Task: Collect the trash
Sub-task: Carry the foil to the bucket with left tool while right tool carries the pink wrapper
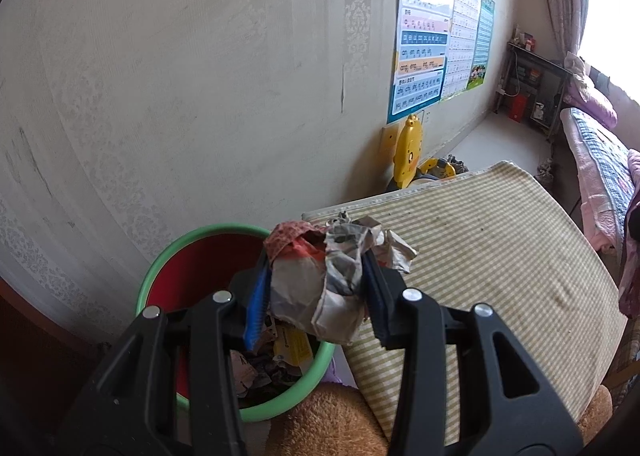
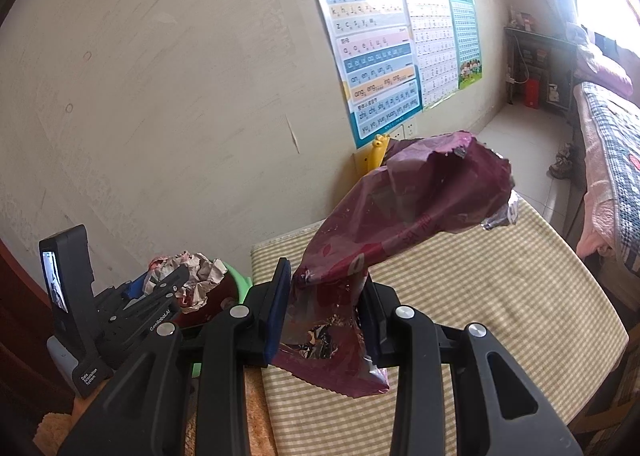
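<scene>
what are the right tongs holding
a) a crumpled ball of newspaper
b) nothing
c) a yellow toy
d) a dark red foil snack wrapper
d: in the right wrist view the right tongs are clamped on a dark red wrapper with a silver foil inside, held above the striped mat; the crumpled paper is in the left tongs, over the green-rimmed bin.

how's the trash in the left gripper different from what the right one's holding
The crumpled paper wad is grey-white with red print; the maroon snack wrapper is glossy with a silver foil lining. The wad is balled up tight, the wrapper long and flattened, sticking out past the fingers. The wad is next to the green-rimmed bin, the wrapper over the checked cushion. Both are clamped between blue pads.
</scene>
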